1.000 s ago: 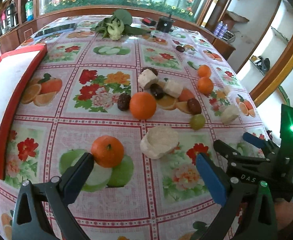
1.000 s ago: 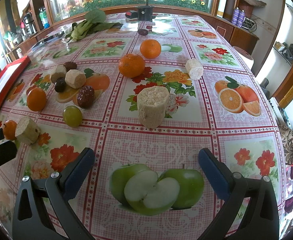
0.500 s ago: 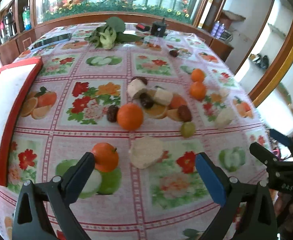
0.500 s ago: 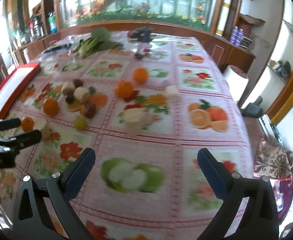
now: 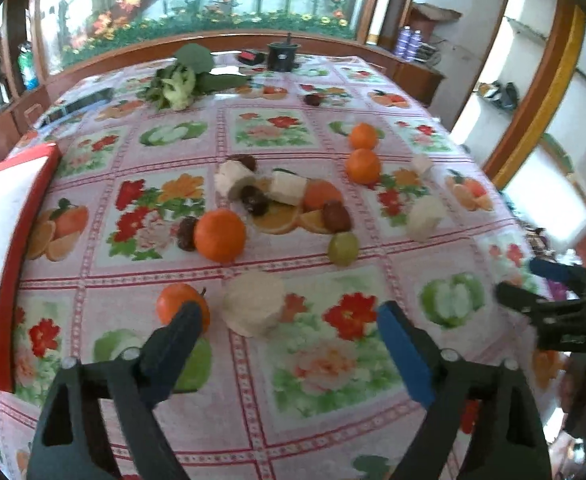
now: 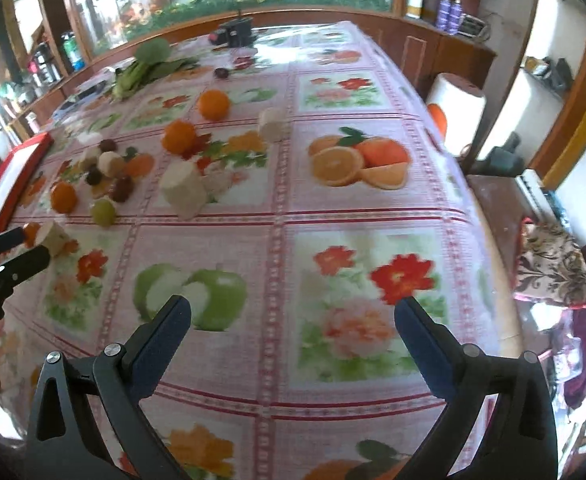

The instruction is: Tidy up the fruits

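Fruit lies scattered on the flowered tablecloth: oranges (image 5: 219,235) (image 5: 363,165), a small orange (image 5: 179,304), a green grape (image 5: 343,248), dark dates (image 5: 255,200) and pale cut chunks (image 5: 289,186). My left gripper (image 5: 289,320) hovers above a pale chunk (image 5: 253,304) near the table's front. Its jaws are closing, with nothing pressed between the pads; the small orange is partly hidden behind the left finger. My right gripper (image 6: 293,312) stands open over bare cloth near the table's right side, holding nothing. Each gripper also shows at the other view's edge.
A red-rimmed white tray (image 5: 13,260) lies along the left edge. Leafy greens (image 5: 181,80), a black pot (image 5: 283,56) and a lone dark fruit (image 5: 313,99) sit at the far end. Past the right table edge stand a white roll (image 6: 459,116) and patterned cloth (image 6: 553,256).
Both grippers have pulled back and up from the fruit. The left jaws have narrowed a little. The right gripper has swung right, bringing the table's right edge into view.
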Tool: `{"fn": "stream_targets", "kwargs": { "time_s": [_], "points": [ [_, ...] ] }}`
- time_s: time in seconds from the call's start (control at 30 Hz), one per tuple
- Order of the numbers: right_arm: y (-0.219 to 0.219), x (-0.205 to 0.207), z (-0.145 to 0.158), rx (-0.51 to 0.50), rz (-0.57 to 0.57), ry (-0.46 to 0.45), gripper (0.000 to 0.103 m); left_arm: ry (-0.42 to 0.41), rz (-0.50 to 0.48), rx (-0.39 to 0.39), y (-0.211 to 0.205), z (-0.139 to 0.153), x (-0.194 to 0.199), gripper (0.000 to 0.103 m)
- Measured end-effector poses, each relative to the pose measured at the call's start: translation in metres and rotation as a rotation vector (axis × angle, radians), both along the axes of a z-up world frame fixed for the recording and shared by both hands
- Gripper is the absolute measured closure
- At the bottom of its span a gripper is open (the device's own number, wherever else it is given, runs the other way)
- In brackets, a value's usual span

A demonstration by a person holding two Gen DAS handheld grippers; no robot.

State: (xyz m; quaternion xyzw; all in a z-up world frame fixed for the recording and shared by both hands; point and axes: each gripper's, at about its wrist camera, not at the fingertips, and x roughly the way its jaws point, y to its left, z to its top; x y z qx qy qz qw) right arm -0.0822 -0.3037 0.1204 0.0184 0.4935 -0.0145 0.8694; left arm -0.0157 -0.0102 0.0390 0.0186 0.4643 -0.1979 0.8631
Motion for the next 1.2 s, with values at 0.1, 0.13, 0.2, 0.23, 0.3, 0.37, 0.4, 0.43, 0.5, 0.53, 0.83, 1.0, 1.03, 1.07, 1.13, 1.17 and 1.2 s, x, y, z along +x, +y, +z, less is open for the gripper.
{"fn": "stream_targets", "kwargs": {
  "time_s": [0.1, 0.13, 0.2, 0.23, 0.3, 0.37, 0.4, 0.43, 0.5, 0.53, 0.83, 1.0, 1.03, 1.07, 1.13, 1.17, 1.2],
  "points": [
    [0.013, 0.004, -0.001, 0.005, 0.042, 0.001, 0.001, -0.019, -0.011, -0.044, 0.01, 0.008, -0.005, 0.013],
    [0.017, 0.007, -0.001, -0.001, 0.053, -0.001, 0.001, -0.028, -0.019, -0.064, 0.015, 0.011, -0.006, 0.013],
    [0.022, 0.014, -0.002, -0.009, 0.056, 0.002, 0.001, -0.031, -0.042, -0.09, 0.02, 0.014, -0.009, 0.013],
    [0.023, 0.018, -0.002, 0.001, 0.057, 0.004, 0.001, -0.023, -0.053, -0.1, 0.023, 0.015, -0.009, 0.013],
    [0.025, 0.021, -0.002, 0.02, 0.058, 0.004, 0.001, 0.002, -0.062, -0.122, 0.027, 0.014, -0.009, 0.013],
    [0.029, 0.022, -0.002, 0.017, 0.071, 0.004, 0.001, 0.01, -0.072, -0.147, 0.035, 0.017, -0.013, 0.013],
    [0.03, 0.021, -0.002, 0.012, 0.077, 0.003, 0.001, -0.007, -0.075, -0.156, 0.041, 0.021, -0.017, 0.013],
    [0.031, 0.021, -0.001, 0.008, 0.085, -0.001, 0.001, -0.032, -0.073, -0.159, 0.048, 0.025, -0.02, 0.013],
    [0.032, 0.02, -0.002, 0.004, 0.094, -0.005, 0.001, -0.048, -0.064, -0.147, 0.055, 0.027, -0.018, 0.013],
    [0.032, 0.021, -0.003, 0.007, 0.094, -0.004, 0.001, -0.037, -0.049, -0.127, 0.056, 0.025, -0.012, 0.013],
    [0.032, 0.025, -0.008, 0.04, 0.087, 0.021, 0.001, 0.053, -0.066, -0.091, 0.008, -0.006, 0.0, 0.015],
    [0.026, 0.025, -0.006, 0.053, 0.071, 0.015, 0.0, 0.101, -0.019, -0.045, -0.005, -0.025, 0.017, 0.038],
    [0.025, 0.025, -0.006, 0.052, 0.067, 0.013, 0.0, 0.073, -0.002, -0.027, -0.006, -0.024, 0.017, 0.05],
    [0.025, 0.026, -0.006, 0.051, 0.067, 0.011, 0.0, 0.077, 0.003, -0.025, -0.006, -0.025, 0.019, 0.057],
    [0.025, 0.028, -0.005, 0.046, 0.07, 0.005, 0.0, 0.088, 0.023, -0.049, -0.004, -0.025, 0.023, 0.063],
    [0.027, 0.031, -0.005, 0.04, 0.074, 0.0, 0.0, 0.09, 0.038, -0.053, -0.002, -0.026, 0.024, 0.063],
    [0.028, 0.034, -0.005, 0.035, 0.078, -0.003, 0.0, 0.087, 0.049, -0.051, -0.002, -0.026, 0.024, 0.063]
  ]
}}
